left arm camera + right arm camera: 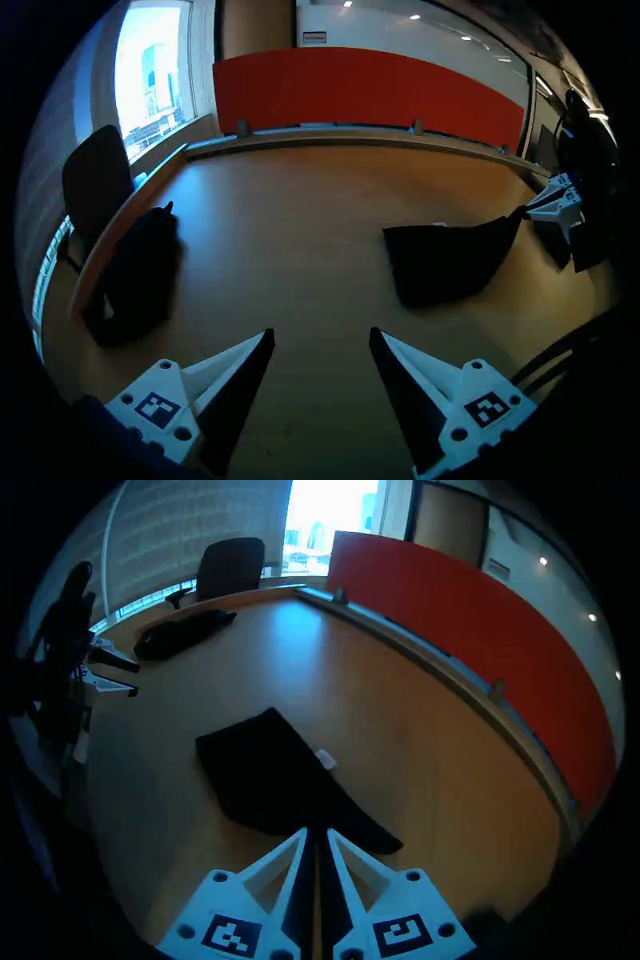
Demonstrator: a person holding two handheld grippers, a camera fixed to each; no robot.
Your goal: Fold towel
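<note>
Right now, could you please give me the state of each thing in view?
Towel, flat on the table, one corner lifted.
Left tongs, open and empty.
Right tongs, shut on the towel's corner.
Black bag, lying at the table's edge.
Chair, empty.

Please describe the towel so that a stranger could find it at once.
On the long wooden table before the red partition, the towel is the flat black cloth with a small white tag. The other dark bundle lies lumpy near the chair.
</note>
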